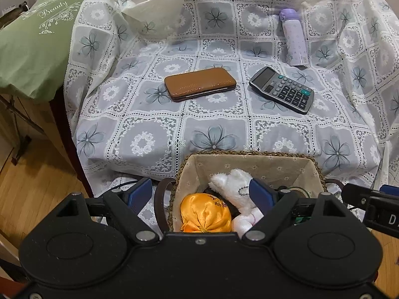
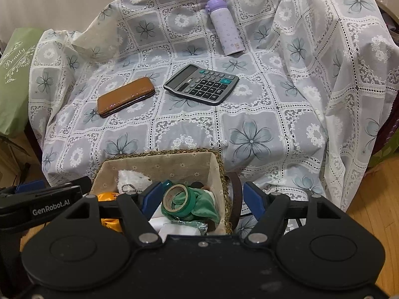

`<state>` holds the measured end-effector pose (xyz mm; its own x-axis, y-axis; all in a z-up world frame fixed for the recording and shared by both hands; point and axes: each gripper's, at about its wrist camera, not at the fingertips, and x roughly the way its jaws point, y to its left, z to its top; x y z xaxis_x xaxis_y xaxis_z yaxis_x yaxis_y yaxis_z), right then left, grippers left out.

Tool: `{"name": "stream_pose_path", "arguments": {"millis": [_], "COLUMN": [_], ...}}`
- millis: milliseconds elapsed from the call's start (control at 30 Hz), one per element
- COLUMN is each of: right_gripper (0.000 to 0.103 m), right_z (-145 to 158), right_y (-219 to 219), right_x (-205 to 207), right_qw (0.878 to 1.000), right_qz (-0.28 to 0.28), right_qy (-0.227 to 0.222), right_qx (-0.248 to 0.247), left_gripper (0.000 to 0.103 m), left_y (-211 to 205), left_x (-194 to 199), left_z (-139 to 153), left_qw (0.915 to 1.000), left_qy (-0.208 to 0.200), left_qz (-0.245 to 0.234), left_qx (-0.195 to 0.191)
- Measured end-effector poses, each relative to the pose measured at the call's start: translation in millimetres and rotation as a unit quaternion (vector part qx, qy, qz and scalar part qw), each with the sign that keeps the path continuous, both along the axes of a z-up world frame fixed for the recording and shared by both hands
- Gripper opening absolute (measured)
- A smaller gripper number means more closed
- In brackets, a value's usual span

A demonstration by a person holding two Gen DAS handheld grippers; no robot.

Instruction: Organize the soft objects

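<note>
A woven basket (image 1: 249, 153) with a floral cloth lining stands at the front edge of the lace-covered seat. In it lie an orange satin pouch (image 1: 205, 214) and a white plush toy (image 1: 234, 184). The right wrist view also shows a green tape roll (image 2: 175, 198) on a green cloth (image 2: 204, 204) in the basket (image 2: 162, 152). My left gripper (image 1: 200, 194) is open across the basket's left wall, one pad outside and one beside the plush. My right gripper (image 2: 203, 198) is open across the right wall and brown handle, gripping nothing.
On the lace cloth (image 1: 214, 137) behind the basket lie a brown flat case (image 1: 199, 84), a grey calculator (image 1: 281, 89) and a lilac bottle (image 1: 294, 39) on its side. A green bag (image 1: 35, 42) printed "Beauty" sits at the left. Wooden floor shows on both sides.
</note>
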<state>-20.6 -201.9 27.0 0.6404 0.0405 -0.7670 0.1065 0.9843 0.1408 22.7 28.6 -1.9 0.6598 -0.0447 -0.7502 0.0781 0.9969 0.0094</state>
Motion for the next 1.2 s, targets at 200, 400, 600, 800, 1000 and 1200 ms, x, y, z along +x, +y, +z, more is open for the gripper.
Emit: {"name": "stream_pose_path", "arguments": {"millis": [200, 400, 600, 800, 1000, 1200], "right_gripper": [0.071, 0.071, 0.072, 0.072, 0.072, 0.072], "right_z": [-0.8, -0.9, -2.6, -5.8, -5.7, -5.4], "right_y": [-0.3, 0.2, 1.2, 0.2, -0.3, -1.8], "right_x": [0.0, 0.1, 0.7, 2.1, 2.7, 3.8], "right_qw": [1.000, 1.000, 1.000, 1.000, 1.000, 1.000], "right_qz": [0.001, 0.001, 0.001, 0.003, 0.001, 0.001], "right_qy": [0.003, 0.003, 0.010, 0.018, 0.019, 0.020], "right_qx": [0.001, 0.001, -0.002, -0.006, -0.005, -0.004], "left_gripper": [0.082, 0.082, 0.082, 0.082, 0.082, 0.082], "left_y": [0.6, 0.6, 1.0, 1.3, 1.6, 1.5], "left_x": [0.4, 0.3, 1.7, 2.3, 3.3, 4.3], "left_z": [-0.6, -1.2, -3.5, -4.4, -5.4, -5.8], "left_qw": [1.0000, 1.0000, 0.9999, 0.9999, 0.9998, 0.9997], "left_qy": [0.002, 0.003, 0.011, 0.016, 0.021, 0.023], "left_qz": [0.000, 0.000, 0.003, 0.004, 0.003, 0.003], "left_qx": [-0.001, -0.001, 0.002, 0.003, 0.003, 0.004]}}
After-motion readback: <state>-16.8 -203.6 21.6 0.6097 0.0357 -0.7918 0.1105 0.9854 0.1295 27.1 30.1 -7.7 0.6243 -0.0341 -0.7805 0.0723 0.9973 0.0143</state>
